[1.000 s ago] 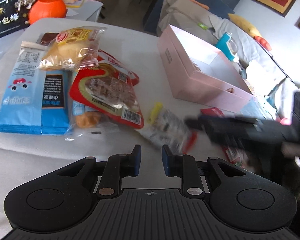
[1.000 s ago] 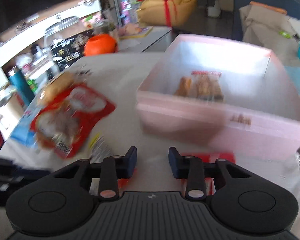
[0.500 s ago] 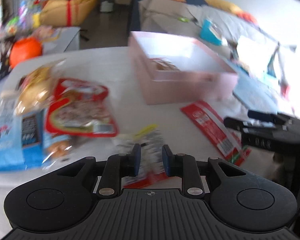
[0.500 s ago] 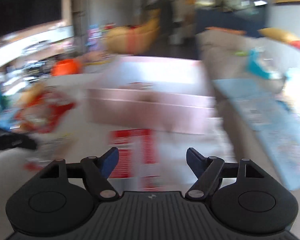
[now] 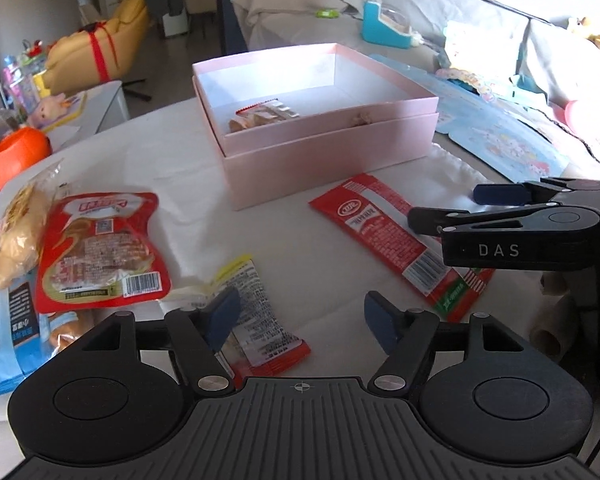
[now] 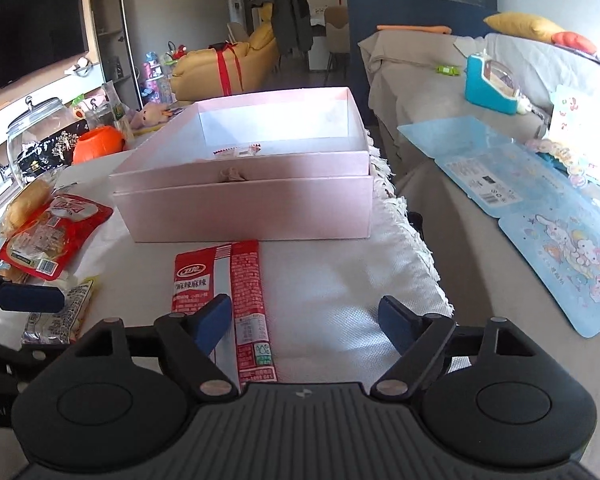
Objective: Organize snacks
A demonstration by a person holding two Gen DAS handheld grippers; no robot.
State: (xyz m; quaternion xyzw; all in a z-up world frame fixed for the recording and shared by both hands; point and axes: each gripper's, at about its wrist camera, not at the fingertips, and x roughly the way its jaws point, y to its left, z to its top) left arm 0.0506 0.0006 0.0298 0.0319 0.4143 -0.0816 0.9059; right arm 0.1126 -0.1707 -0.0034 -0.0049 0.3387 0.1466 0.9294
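Note:
An open pink box (image 5: 328, 156) (image 6: 244, 208) stands on the white cloth with a few small snacks inside (image 5: 260, 114). A long red snack packet (image 5: 396, 236) (image 6: 228, 296) lies in front of it. A small silver and yellow packet (image 5: 256, 312) (image 6: 60, 308) lies under my left gripper's left finger. A red pouch (image 5: 100, 248) (image 6: 48, 236) and a bread pack (image 5: 16, 232) lie at the left. My left gripper (image 5: 300, 314) is open and empty. My right gripper (image 6: 304, 322) is open and empty, its left finger over the long red packet.
A blue bag (image 5: 4, 344) lies at the left edge. An orange pumpkin-shaped pot (image 5: 18, 154) (image 6: 98, 144) stands at the back left. A blue printed sheet (image 6: 540, 216) lies on the sofa to the right, beyond the cloth's fringed edge (image 6: 420, 248).
Both grippers have opened wide from nearly shut. Both have swung round to face the pink box, and the right gripper has settled over the long red packet.

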